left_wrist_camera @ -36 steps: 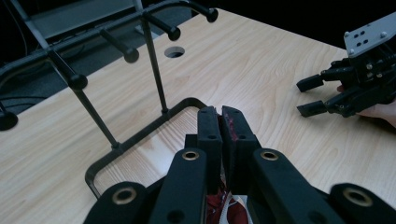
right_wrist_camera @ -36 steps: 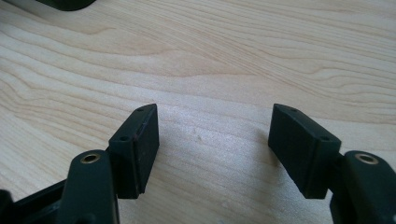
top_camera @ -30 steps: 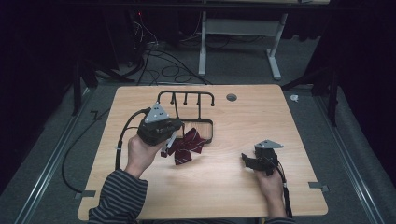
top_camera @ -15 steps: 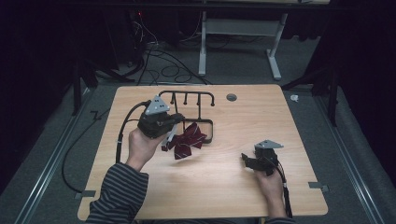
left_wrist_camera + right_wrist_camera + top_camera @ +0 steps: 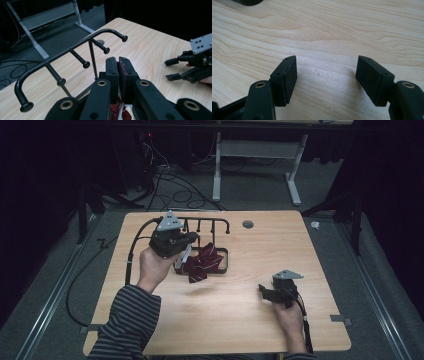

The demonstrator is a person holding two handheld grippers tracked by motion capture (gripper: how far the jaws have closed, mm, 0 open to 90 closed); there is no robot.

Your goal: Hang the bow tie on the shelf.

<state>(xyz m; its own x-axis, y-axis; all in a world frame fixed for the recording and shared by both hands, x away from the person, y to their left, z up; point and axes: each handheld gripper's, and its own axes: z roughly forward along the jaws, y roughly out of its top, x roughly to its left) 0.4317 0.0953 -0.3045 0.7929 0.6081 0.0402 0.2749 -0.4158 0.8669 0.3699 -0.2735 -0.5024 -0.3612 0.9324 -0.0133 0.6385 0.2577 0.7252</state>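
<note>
Gripping a dark red striped cloth (image 5: 201, 264) in the left tool (image 5: 118, 65), jaws pinched tight on a fold of it, held just in front of the black peg rack (image 5: 206, 226). Hanging from that tool over the rack's base frame, the cloth, lifted off the bench (image 5: 320, 255). Resting well to the right of the rack, low on the bench, the right tool (image 5: 325, 72), jaws spread wide, holding nothing.
</note>
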